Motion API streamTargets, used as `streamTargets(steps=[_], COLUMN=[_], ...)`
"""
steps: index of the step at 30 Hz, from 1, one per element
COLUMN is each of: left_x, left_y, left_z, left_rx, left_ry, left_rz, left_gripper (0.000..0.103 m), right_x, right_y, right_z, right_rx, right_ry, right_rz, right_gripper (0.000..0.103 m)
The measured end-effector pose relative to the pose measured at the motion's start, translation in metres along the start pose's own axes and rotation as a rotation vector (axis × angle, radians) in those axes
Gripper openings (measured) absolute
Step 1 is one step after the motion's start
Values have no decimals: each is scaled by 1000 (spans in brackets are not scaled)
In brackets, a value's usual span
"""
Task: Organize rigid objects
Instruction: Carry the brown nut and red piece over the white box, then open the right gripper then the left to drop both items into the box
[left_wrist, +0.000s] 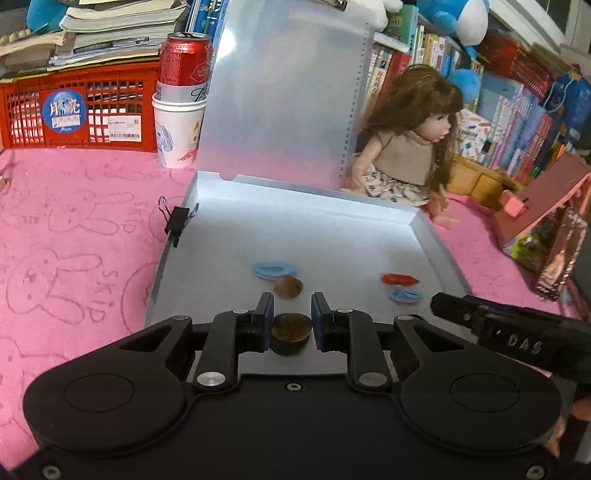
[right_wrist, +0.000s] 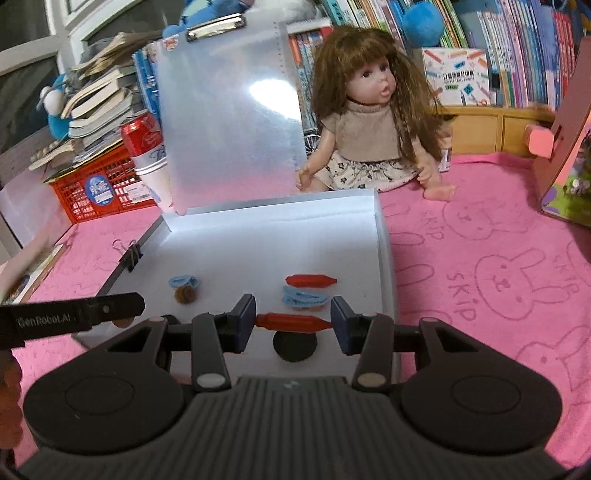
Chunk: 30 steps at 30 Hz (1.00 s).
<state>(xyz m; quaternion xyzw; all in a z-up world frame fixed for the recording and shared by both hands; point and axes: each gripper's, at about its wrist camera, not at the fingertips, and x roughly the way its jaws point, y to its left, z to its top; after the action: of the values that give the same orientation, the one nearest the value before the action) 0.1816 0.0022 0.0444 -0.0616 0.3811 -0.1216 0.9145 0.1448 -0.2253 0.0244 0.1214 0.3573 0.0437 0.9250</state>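
My left gripper (left_wrist: 292, 314) is shut on a brown round disc (left_wrist: 291, 326), held just above the floor of a shallow white tray (left_wrist: 424, 236). My right gripper (right_wrist: 293, 315) is shut end to end on a red spindle-shaped piece (right_wrist: 293, 322), also above the tray (right_wrist: 380, 229). Lying in the tray are a blue piece (left_wrist: 271, 269) beside another brown disc (left_wrist: 288, 287), and a red piece (left_wrist: 400, 278) beside a second blue piece (left_wrist: 406, 295). The right wrist view shows the same pairs: blue (right_wrist: 183, 282) with brown (right_wrist: 185, 294), red (right_wrist: 310, 280) with blue (right_wrist: 303, 297).
The tray's lid (left_wrist: 284, 92) stands upright at the back, and a black binder clip (left_wrist: 177, 219) is on its left wall. A doll (right_wrist: 369, 125) sits behind. A red can in a paper cup (left_wrist: 183, 99), a red crate (left_wrist: 77, 110), books and a pink cardboard house (right_wrist: 565, 155) ring the pink towel.
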Motion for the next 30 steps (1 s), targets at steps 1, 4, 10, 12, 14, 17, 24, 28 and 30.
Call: streamTargets(steps=[1,4,10,12,14,17,24,28,30], left_x=[3,13,22,25,27,29,33,29,26], left_y=[0,2,5,5,5,4,2,1,0], left_z=[1,1,-4,-5,-6,-6,-9,-9,-8], left_rx=[1,-3,18,18,23,35,56,48,53], left_ry=[1,5,3,4,2,-1,-1,-3,-17], left_rz=[9,32,71,79,89,97,109,107,114], left_gripper=[21,21,21,21,21,21,21,26,36], right_x=[3,12,22,25,27,31,35,32,29], right_y=[-3,-9,-16,-17,-17,-15,-12,-14,-15], right_z=[1,2,0,0,0,1,1,1,2], right_rx=[14,41,48,49,42,27,14,23,28], right_ry=[8,28,43,41,38,34,37,21,16], right_rz=[-3,-15,-42,-47,-56,-61,-64,-63,-60], right_gripper=[49,49,49,49,49,49,52,65,66])
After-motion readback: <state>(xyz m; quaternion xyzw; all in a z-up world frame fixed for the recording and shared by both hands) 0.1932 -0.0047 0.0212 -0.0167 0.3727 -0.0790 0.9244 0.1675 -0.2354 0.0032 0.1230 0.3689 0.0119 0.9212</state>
